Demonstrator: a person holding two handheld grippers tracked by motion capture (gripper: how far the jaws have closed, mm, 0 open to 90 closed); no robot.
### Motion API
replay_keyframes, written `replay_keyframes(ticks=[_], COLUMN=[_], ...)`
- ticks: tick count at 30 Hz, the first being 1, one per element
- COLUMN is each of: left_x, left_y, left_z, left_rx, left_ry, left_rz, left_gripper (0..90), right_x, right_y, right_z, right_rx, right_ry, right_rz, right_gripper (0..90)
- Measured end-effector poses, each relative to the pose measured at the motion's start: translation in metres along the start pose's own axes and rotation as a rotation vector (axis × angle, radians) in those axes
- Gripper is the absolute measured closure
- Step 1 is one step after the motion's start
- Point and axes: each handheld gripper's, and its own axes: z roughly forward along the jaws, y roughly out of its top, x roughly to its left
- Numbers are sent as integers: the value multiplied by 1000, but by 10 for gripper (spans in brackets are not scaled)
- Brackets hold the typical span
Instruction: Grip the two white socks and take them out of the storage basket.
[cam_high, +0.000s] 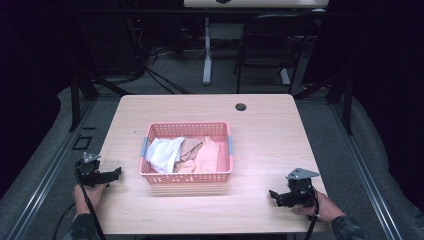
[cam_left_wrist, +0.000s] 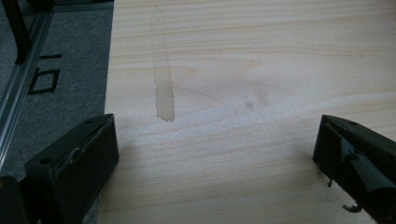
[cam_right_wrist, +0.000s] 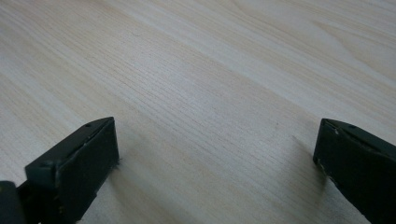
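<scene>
A pink plastic basket (cam_high: 150, 131) stands in the middle of the light wooden table (cam_high: 265, 135). Inside it lie a white cloth (cam_high: 164, 152) at the left and beige and pale pink cloths (cam_high: 202, 152) to its right. My left gripper (cam_high: 114, 173) rests at the table's left edge, held by a hand, left of the basket. In the left gripper view its jaws stand wide apart over bare wood, nothing between them (cam_left_wrist: 217, 140). My right gripper (cam_high: 274, 196) sits near the front right corner, also open over bare wood (cam_right_wrist: 217, 144).
A dark round grommet (cam_high: 240, 106) sits in the tabletop near the far edge. Beyond the table stand a black chair (cam_high: 265, 45) and a white desk leg (cam_high: 207, 55). A faint stain (cam_left_wrist: 163, 100) marks the wood near the left edge. Grey floor and metal rails flank the table.
</scene>
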Motion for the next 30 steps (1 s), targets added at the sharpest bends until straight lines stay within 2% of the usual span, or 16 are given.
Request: replay_keyframes(ticks=[14, 16, 17, 20, 22, 23, 26, 28, 30], left_x=[0, 0, -1, -1, 0, 1, 0, -4, -5], left_y=[0, 2, 4, 5, 9, 12, 15, 23, 24], left_z=[0, -1, -1, -1, -2, -4, -8, -14, -16], left_rx=[3, 18, 40, 45, 71, 64, 63, 72, 72], left_ry=[0, 7, 13, 16, 1, -13, -13, -39, -43], left_rz=[6, 0, -2, 1, -17, -53, -55, -55, -53], left_gripper=[4, 3, 3, 9, 4, 3, 2, 2, 2], right_x=[0, 0, 0, 0, 0, 0, 0, 0, 0], right_y=[0, 0, 0, 0, 0, 0, 0, 0, 0], right_z=[0, 0, 0, 0, 0, 0, 0, 0, 0], right_rx=[0, 0, 0, -2, -2, -2, -2, -1, -2], right_ry=[0, 0, 0, 0, 0, 0, 0, 1, 0], right_rz=[0, 1, 0, 0, 0, 0, 1, 2, 1], right_gripper=[0, 0, 0, 0, 0, 0, 0, 0, 0])
